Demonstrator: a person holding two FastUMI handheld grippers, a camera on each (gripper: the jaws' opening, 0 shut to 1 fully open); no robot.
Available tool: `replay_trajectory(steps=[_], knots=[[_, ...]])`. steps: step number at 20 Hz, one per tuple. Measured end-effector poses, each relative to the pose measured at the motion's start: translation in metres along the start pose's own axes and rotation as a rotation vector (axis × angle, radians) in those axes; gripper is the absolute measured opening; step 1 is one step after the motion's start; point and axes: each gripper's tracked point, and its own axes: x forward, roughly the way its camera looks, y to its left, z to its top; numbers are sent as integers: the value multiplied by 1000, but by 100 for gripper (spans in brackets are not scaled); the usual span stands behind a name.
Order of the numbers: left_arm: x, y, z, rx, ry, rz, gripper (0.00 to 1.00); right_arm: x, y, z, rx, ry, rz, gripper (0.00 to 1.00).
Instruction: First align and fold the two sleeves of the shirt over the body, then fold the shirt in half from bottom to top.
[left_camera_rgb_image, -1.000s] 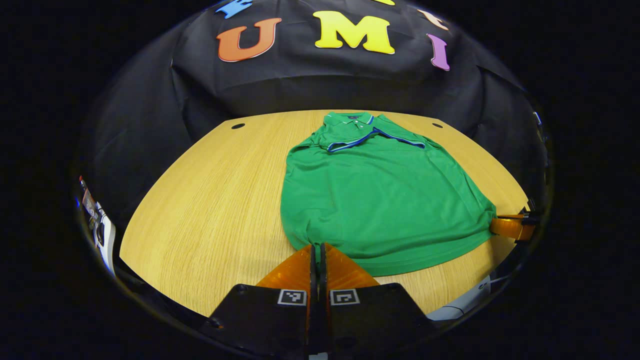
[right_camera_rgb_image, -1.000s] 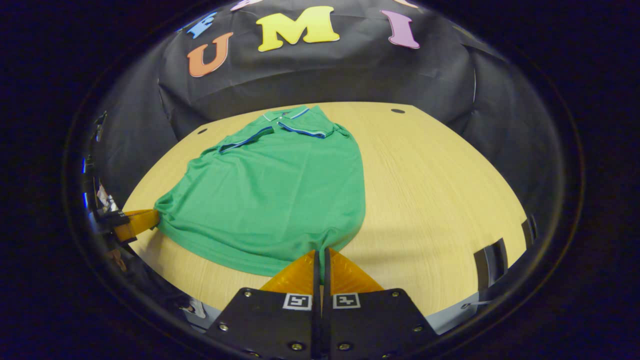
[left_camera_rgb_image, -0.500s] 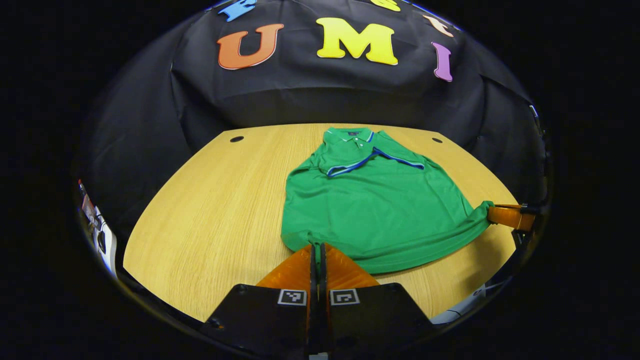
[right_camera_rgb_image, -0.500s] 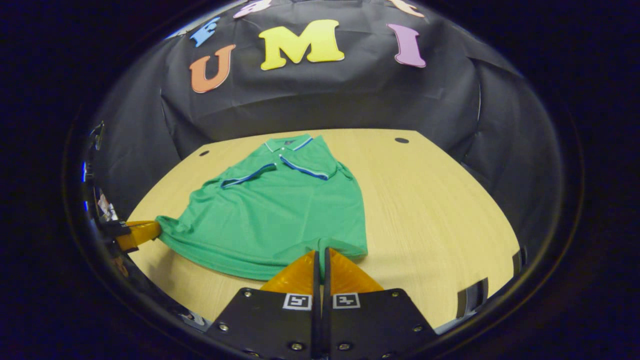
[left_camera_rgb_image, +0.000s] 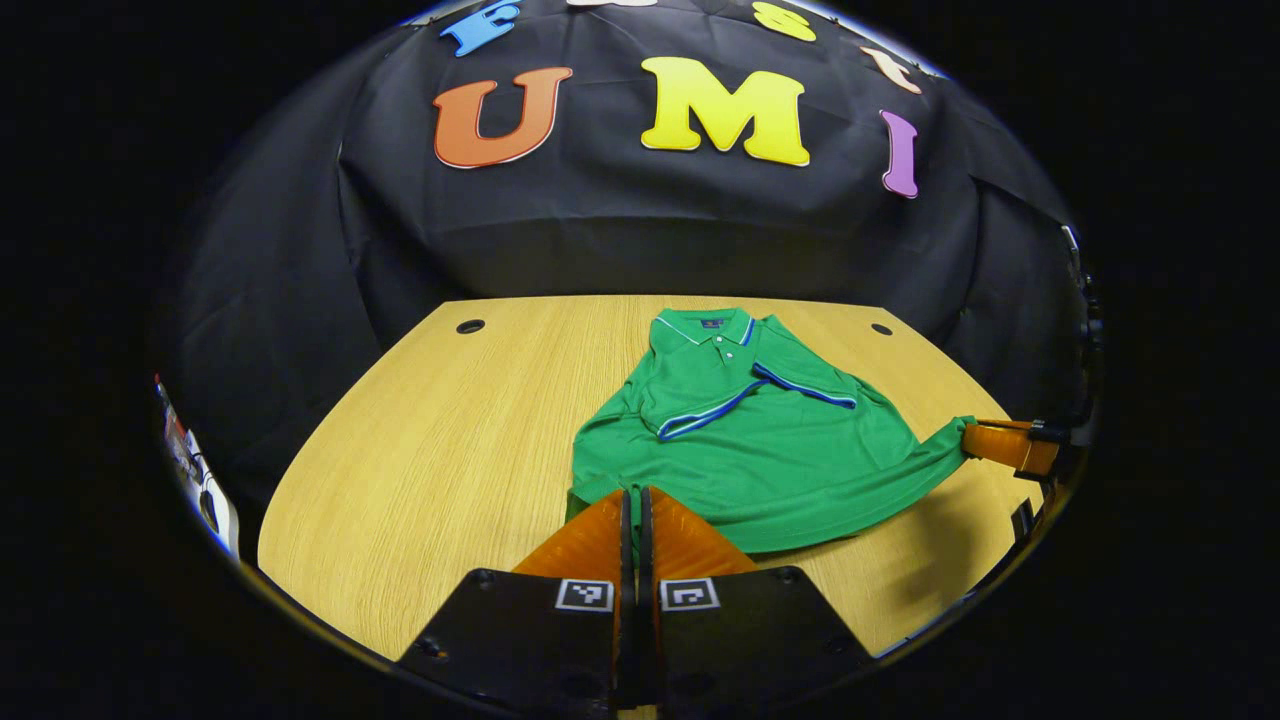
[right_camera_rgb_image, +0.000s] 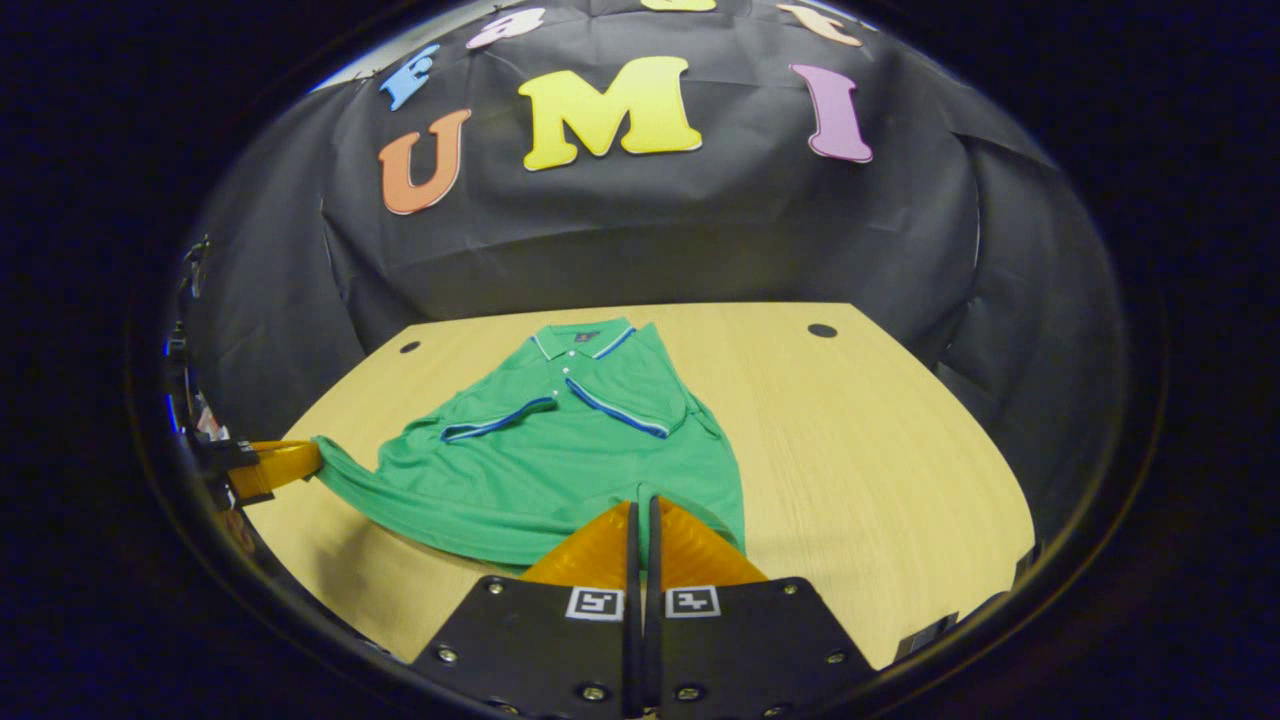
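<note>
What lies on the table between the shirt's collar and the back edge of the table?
Nothing: in the left gripper view, bare wooden table runs from the collar of the green shirt to the back edge; the right gripper view agrees.

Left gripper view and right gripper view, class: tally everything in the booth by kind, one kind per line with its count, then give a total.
Shirts: 1, the green shirt, sleeves folded over its body
Grippers: 2, the left gripper and the right gripper, each shut on the shirt's bottom hem
Tables: 1, the wooden table
Holes in the table top: 2, one hole and the other hole
Total: 6
</note>
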Motion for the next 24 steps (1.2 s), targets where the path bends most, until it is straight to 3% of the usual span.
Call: replay_trajectory(steps=[12,24], knots=[[48,3,71,4,-72,11,6,46,1,70,-22,-89,14,1],[107,13,133,8,-143,50,3,105,-4,133,-25,-165,25,1]])
